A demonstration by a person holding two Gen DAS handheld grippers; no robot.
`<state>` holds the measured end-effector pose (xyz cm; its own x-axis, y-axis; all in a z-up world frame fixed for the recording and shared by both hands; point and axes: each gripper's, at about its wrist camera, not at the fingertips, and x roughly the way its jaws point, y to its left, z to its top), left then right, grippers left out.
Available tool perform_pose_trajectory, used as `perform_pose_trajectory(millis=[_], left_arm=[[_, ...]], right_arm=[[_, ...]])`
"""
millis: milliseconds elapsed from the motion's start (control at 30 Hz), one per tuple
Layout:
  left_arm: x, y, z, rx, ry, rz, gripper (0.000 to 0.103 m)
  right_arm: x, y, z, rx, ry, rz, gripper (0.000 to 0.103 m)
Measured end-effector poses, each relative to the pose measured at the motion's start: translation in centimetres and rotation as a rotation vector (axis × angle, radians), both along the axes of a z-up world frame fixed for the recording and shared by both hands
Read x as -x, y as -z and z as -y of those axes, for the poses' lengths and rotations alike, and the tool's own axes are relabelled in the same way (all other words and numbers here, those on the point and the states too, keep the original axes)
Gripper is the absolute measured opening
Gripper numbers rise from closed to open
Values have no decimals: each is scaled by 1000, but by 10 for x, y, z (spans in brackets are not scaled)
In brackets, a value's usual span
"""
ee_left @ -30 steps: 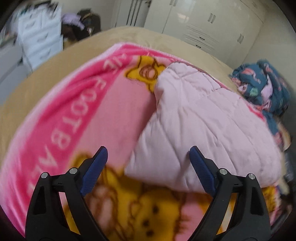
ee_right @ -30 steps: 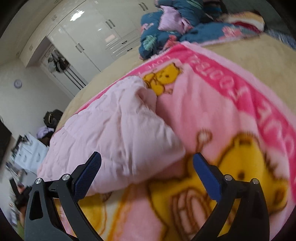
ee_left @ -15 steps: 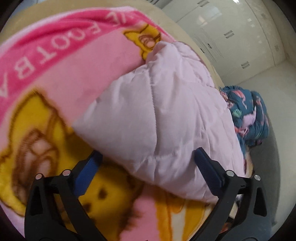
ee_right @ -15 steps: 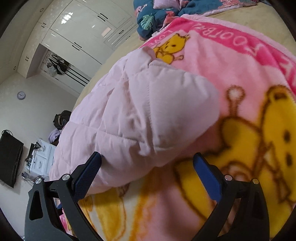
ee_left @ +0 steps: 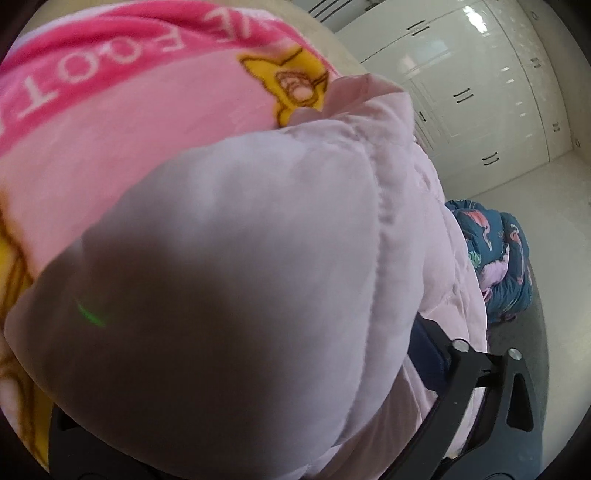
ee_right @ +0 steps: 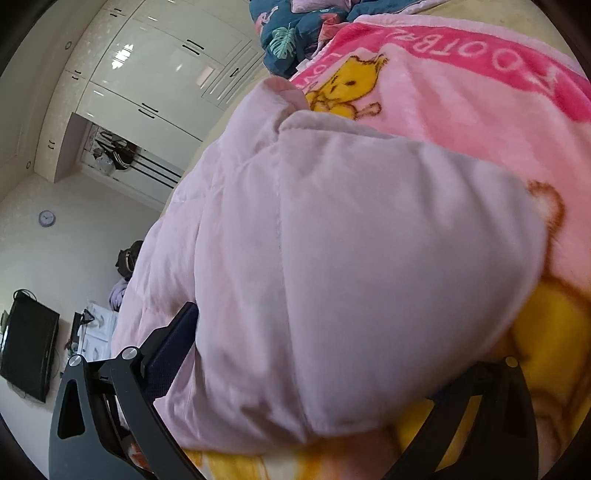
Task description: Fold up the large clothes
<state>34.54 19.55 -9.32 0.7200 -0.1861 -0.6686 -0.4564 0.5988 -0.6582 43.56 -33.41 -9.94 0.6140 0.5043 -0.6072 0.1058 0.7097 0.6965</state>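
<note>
Left wrist view: I am looking at the pale pink quilted jacket (ee_left: 236, 280), which is filling most of the frame and bulging right up against the lens. It is lying on the pink cartoon blanket (ee_left: 122, 122), whose white lettering and yellow bear print are showing at the upper left. The left gripper (ee_left: 236, 417) is sitting with its fingers wide apart, a puffy corner of the jacket lying between them; the right-hand finger (ee_left: 428, 354) is showing its dark blue pad against the fabric, while the other finger is almost wholly hidden under the jacket. I cannot tell whether the pads are pressing the cloth or only flanking it. A bundle of dark blue patterned bedding (ee_left: 498, 258) is lying beyond the jacket at the right, and white wardrobe doors (ee_left: 472, 92) are standing behind.

Right wrist view: I am seeing the same jacket (ee_right: 332, 266) from its other side, again resting on the blanket (ee_right: 461, 110), with a stitched seam running down its middle. The right gripper (ee_right: 303, 369) is also spread wide, straddling a corner of the jacket; its left finger (ee_right: 170, 343) is lying against the cloth, and the right finger is partly buried beneath the bulge. The blue bedding (ee_right: 291, 33) is showing at the top edge. A wall clock (ee_right: 47, 218) and a dark television (ee_right: 27, 354) are visible at the left.
</note>
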Motion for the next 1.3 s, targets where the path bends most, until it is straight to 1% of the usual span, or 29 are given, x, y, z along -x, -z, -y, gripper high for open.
perform_pose_trajectory(millis=[33, 67, 100, 133, 167, 200, 233, 267, 300, 333, 400, 467, 500, 533, 633, 733, 833, 867, 1000, 1100, 1200, 1267, 1300], left_arm=[[0, -4, 2, -24, 17, 11, 79], [0, -9, 4, -44, 33, 19, 68], [-1, -15, 7, -72, 51, 29, 63], [0, -22, 10, -101, 67, 36, 53], [0, -31, 13, -136, 83, 40, 45], [1, -40, 18, -175, 100, 40, 42], [2, -50, 23, -223, 121, 48, 35], [3, -58, 26, -255, 133, 57, 32], [5, -67, 29, -285, 142, 69, 30], [12, -80, 34, -319, 152, 87, 29], [23, -99, 40, -364, 165, 122, 29], [36, -120, 50, -418, 190, 154, 29], [46, -129, 52, -430, 197, 167, 29], [53, -134, 53, -435, 201, 173, 29], [80, -140, 56, -442, 224, 171, 29], [107, -136, 60, -453, 248, 158, 29], [127, -130, 69, -479, 264, 142, 29], [137, -127, 71, -482, 268, 137, 29], [152, -116, 77, -493, 269, 116, 29], [157, -104, 78, -498, 268, 90, 31], [162, -88, 76, -493, 262, 62, 34], [166, -79, 72, -483, 254, 47, 39], [168, -74, 71, -478, 249, 40, 40]], right_arm=[[-2, -2, -1, 7, -5, 10, 93], [-3, -7, -4, 26, -23, 34, 84], [-1, -14, -7, 55, -40, 57, 68], [1, -25, -13, 101, -66, 101, 53], [4, -32, -17, 138, -84, 133, 42], [8, -45, -25, 206, -109, 175, 39], [12, -57, -35, 285, -135, 211, 34], [18, -69, -43, 343, -156, 246, 33], [22, -78, -47, 372, -168, 270, 31], [28, -90, -53, 404, -182, 302, 29], [49, -120, -65, 479, -218, 399, 28], [68, -137, -71, 520, -248, 454, 28], [83, -148, -74, 539, -269, 486, 28], [94, -152, -74, 543, -282, 501, 28], [124, -156, -69, 541, -306, 519, 28], [153, -149, -60, 547, -319, 522, 27], [180, -140, -56, 556, -328, 516, 28], [189, -136, -52, 554, -325, 508, 28], [208, -119, -39, 517, -306, 450, 28], [212, -101, -27, 463, -272, 375, 31], [214, -80, -16, 404, -242, 286, 36], [213, -66, -8, 345, -222, 221, 45], [214, -59, -3, 306, -207, 186, 47]])
